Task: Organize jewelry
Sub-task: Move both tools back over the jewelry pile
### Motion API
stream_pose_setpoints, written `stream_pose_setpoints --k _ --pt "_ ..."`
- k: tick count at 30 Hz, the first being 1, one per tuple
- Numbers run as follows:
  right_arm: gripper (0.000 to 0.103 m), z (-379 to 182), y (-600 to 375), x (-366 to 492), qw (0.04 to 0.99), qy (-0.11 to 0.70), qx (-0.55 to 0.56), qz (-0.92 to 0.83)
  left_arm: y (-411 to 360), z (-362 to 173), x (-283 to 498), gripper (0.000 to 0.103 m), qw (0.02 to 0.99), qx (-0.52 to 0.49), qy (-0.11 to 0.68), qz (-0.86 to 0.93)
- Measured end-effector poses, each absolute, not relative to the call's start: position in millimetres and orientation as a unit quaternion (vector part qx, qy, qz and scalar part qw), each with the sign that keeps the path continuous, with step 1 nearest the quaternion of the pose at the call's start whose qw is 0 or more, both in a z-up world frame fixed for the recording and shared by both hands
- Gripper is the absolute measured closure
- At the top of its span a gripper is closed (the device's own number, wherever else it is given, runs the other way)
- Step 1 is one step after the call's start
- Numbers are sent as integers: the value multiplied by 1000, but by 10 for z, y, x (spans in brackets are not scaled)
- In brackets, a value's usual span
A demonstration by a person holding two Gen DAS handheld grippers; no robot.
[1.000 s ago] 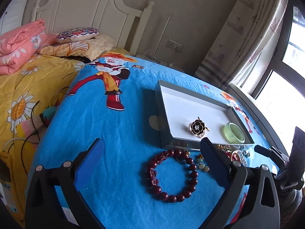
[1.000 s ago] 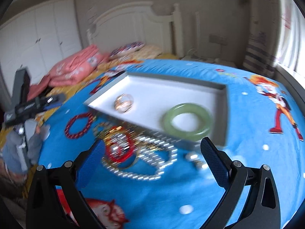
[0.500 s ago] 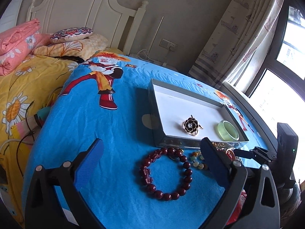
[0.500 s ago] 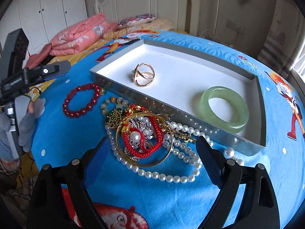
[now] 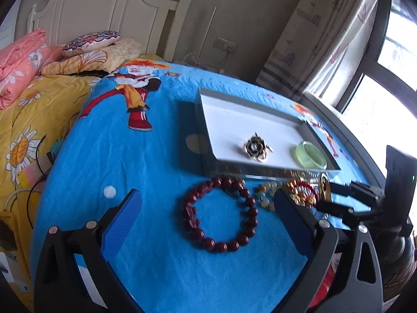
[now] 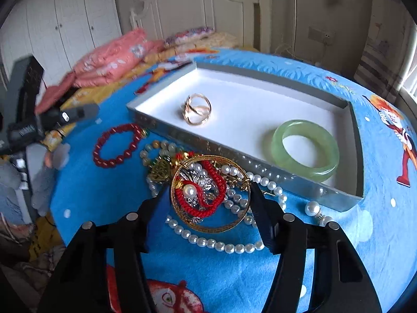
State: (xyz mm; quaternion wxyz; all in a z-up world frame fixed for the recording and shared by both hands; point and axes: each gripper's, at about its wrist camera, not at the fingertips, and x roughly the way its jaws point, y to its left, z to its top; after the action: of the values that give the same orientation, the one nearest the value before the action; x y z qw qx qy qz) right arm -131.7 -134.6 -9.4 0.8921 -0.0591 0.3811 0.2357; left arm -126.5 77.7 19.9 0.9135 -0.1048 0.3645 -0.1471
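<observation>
Jewelry lies heaped on the blue blanket (image 6: 325, 274) right at your right gripper (image 6: 209, 198); its jaws have just been closing and now flank the gold bangle (image 6: 216, 228), the blue pads just at its outer rim on either side, though you cannot tell from this view whether they already press on it; inside the bangle's ring sit a red woven cord (image 6: 208, 206), a silver brooch with a pearl (image 6: 191, 190) and part of a pearl necklace (image 6: 226, 247), whose strand loops out onto the blanket below and to the right; just beyond the heap, a string of pale stone beads (image 6: 159, 147) and a gold filigree charm (image 6: 159, 172) touch the pile. Your left gripper (image 5: 206, 203) hangs with its fingers wide apart and nothing between the pads; under it, resting flat on the blanket, is the dark red bead bracelet (image 5: 219, 216). Farther out, the grey tray (image 6: 260, 78) with its white floor sits on the blanket just past the heap; in it lie the flower-shaped gold ring (image 5: 256, 147) near the middle and the green jade bangle (image 6: 305, 150) toward the right end, well apart from each other. Beyond the tray you see the white headboard (image 5: 104, 13), pillows (image 5: 91, 41) and a folded pink quilt (image 5: 18, 60).
</observation>
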Motion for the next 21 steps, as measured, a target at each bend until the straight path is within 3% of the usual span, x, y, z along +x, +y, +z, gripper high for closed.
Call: stream_pose_setpoints --k 15,16,18,19,20,21 --pt "44 -45 -1394 -1351 896 371 -44 242 313 -23 -1240 5 893 4 426 -143" --pt "43 -48 -1389 -1351 895 371 -44 242 300 -23 -1237 10 895 9 424 -140" --pt "44 -52 -1394 -1353 895 371 -44 242 271 -10 -1261 44 901 33 413 -128" --pt "44 -55 -1393 -1354 896 370 -44 242 260 -6 -1274 53 902 43 410 -127" --pt "44 -55 -1395 -1357 896 370 -44 243 264 0 -1292 79 903 51 407 -130" --pt "43 -58 -1390 -1362 896 369 -44 243 284 9 -1307 81 902 47 406 -139"
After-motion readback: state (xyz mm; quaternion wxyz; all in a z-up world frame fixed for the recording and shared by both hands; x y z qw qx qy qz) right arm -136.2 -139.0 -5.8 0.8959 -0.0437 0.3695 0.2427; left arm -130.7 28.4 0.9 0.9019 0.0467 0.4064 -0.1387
